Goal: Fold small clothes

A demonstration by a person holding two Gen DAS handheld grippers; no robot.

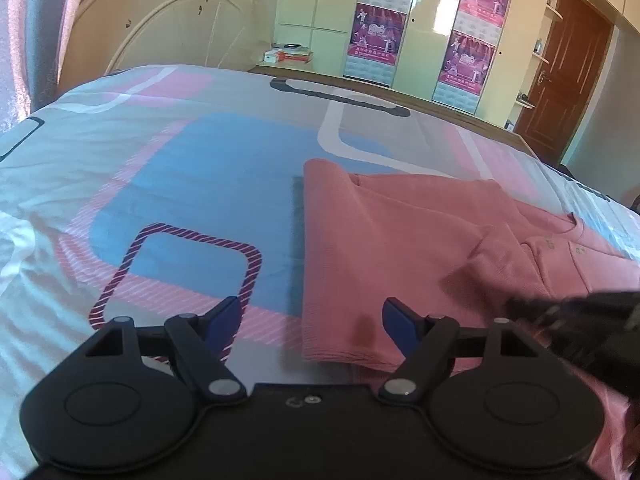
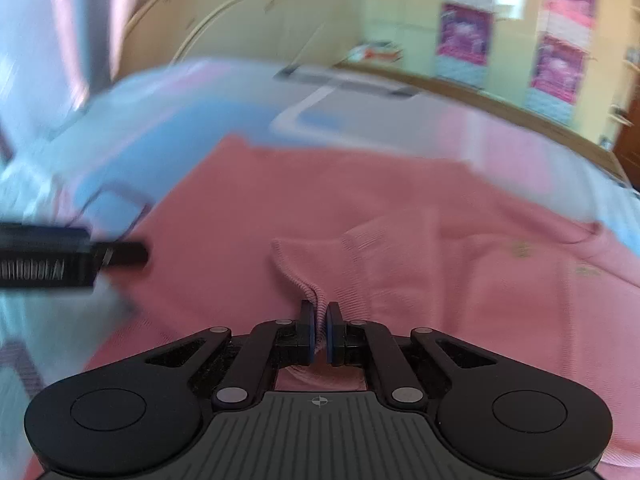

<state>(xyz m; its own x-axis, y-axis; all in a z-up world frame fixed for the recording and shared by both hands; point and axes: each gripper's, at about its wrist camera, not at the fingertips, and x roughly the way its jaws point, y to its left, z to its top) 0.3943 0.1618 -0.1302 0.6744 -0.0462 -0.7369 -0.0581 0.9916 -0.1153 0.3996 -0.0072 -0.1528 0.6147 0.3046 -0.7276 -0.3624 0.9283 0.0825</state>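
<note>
A small pink ribbed top [image 1: 400, 248] lies spread on the bed, its buttoned neckline toward the right. My left gripper [image 1: 312, 322] is open above the top's near left corner; its blue pads touch no cloth. In the right wrist view the same pink top [image 2: 320, 200] fills the middle, blurred. My right gripper [image 2: 319, 326] is shut on the ribbed cuff of a sleeve [image 2: 308, 268], which rises as a pinched fold between the pads. The left gripper's black body shows at the left edge of that view, and the right one's dark blur crosses the left wrist view's right edge.
The bed carries a patterned sheet [image 1: 180, 184] in blue, pink, grey and white. A cream headboard [image 1: 160, 20] stands at the far end. Cupboards with purple posters [image 1: 378, 28] line the far wall, with a brown door [image 1: 560, 72] at the right. Books [image 1: 288, 54] sit on a bedside shelf.
</note>
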